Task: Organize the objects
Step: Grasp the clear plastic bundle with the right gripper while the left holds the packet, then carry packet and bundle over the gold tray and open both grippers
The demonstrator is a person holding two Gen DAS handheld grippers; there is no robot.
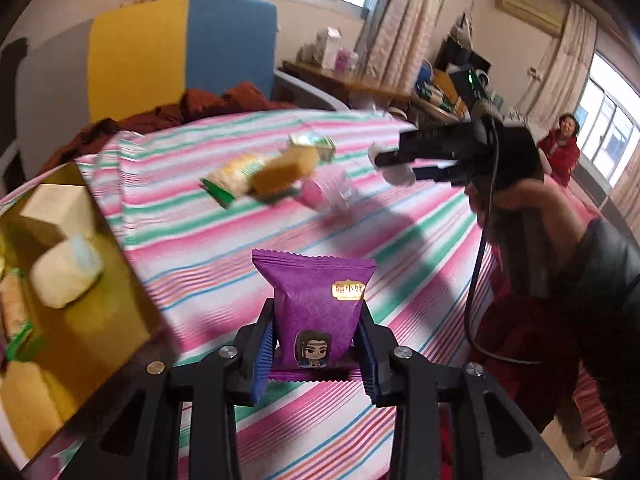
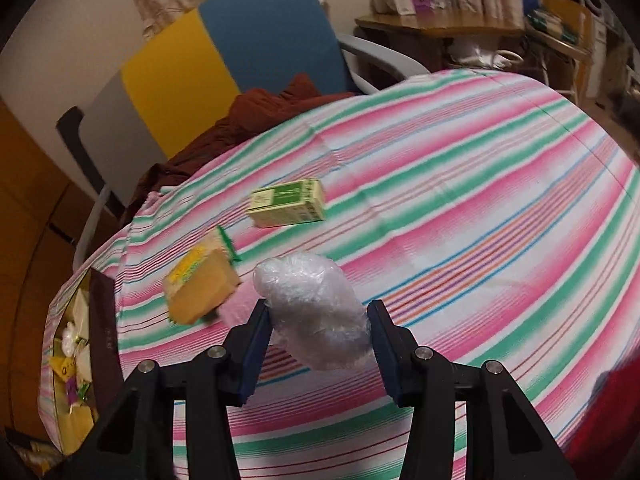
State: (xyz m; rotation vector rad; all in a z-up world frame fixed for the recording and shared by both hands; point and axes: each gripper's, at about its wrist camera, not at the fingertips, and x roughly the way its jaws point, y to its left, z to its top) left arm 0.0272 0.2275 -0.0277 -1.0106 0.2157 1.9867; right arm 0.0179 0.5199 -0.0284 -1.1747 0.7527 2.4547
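Observation:
My left gripper (image 1: 316, 356) is shut on a purple snack packet (image 1: 316, 300), held upright above the striped cloth (image 1: 400, 248). Just to its left is an open gold-lined box (image 1: 100, 240) with several wrapped snacks inside. My right gripper (image 2: 318, 324) is shut on a clear bubble-wrapped bundle (image 2: 312, 312) a little above the cloth; the left wrist view shows it (image 1: 394, 166) at the right, held by a hand (image 1: 520, 200). A green-and-yellow carton (image 2: 286, 204), an orange box (image 2: 200, 292) and a green-edged packet (image 2: 226, 240) lie ahead of it.
A pink-capped clear item (image 1: 326, 192) lies beside the orange box (image 1: 286, 170). A yellow-and-blue chair (image 2: 224, 48) with a red-brown cloth (image 2: 248, 116) stands behind the table. A cluttered wooden desk (image 2: 440, 24) is at the back, and a person in red (image 1: 560, 148) sits far right.

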